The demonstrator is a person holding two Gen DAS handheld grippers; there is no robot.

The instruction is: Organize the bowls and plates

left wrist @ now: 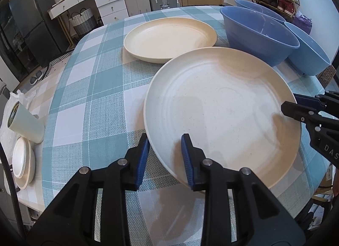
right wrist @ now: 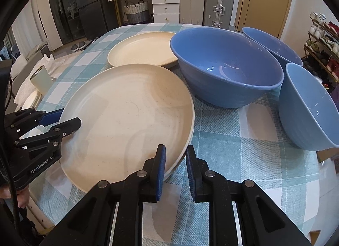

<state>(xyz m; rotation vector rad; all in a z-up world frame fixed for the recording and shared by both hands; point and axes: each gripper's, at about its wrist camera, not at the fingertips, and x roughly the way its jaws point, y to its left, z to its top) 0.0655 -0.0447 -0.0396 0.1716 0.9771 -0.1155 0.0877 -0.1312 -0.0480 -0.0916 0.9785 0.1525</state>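
Note:
A large cream plate (left wrist: 222, 108) (right wrist: 131, 118) lies near me on the checked tablecloth. My left gripper (left wrist: 164, 140) is open and straddles its left rim, one finger outside, one over the plate. My right gripper (right wrist: 174, 150) is open and straddles its right rim the same way. Neither pair of pads presses the rim. A second cream plate (left wrist: 169, 38) (right wrist: 144, 49) lies behind it. Three blue bowls stand at the right: a big one (left wrist: 258, 34) (right wrist: 226, 65), one behind it (left wrist: 256, 6) (right wrist: 273, 42), and one tilted at the far right (left wrist: 309, 51) (right wrist: 307, 108).
A pale green cup (left wrist: 25, 125) (right wrist: 41, 78) lies on its side at the left over a stack of small white plates (left wrist: 22, 159). The table edge (left wrist: 48, 182) runs close beside them. Furniture and suitcases stand beyond the table.

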